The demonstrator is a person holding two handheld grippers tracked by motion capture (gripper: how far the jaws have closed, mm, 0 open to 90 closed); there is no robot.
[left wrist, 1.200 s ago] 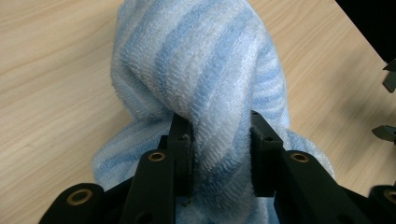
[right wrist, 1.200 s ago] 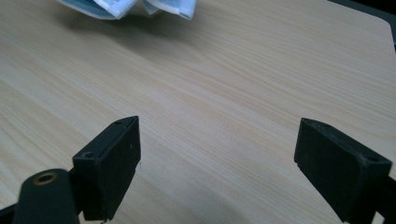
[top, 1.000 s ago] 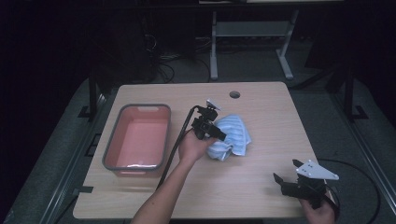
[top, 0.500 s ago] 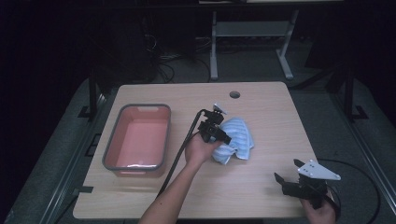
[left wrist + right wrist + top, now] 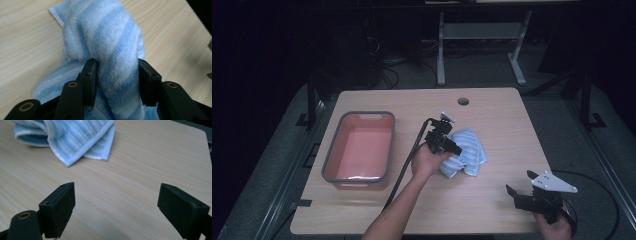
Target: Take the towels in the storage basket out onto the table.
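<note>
The red tub (image 5: pixel 358 149) with a grey rim stood empty, well to the left of the left gripper (image 5: pixel 116 75), whose jaws had just been opening and stood loosely around a raised fold of the towel (image 5: pixel 105 42), a fluffy cloth striped pale blue and white, bunched on the wooden table (image 5: pixel 492 107). The right gripper (image 5: pixel 116 207) was spread wide with nothing between its jaws, the towel lying beyond them to the upper left, its white-hemmed corners folded over; no writing could be read.

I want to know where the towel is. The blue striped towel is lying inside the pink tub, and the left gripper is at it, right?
Not quite. The blue striped towel lies on the wooden table, to the right of the pink tub, not inside it. The high view shows this. The left gripper is indeed at it, jaws either side of a fold.
</note>
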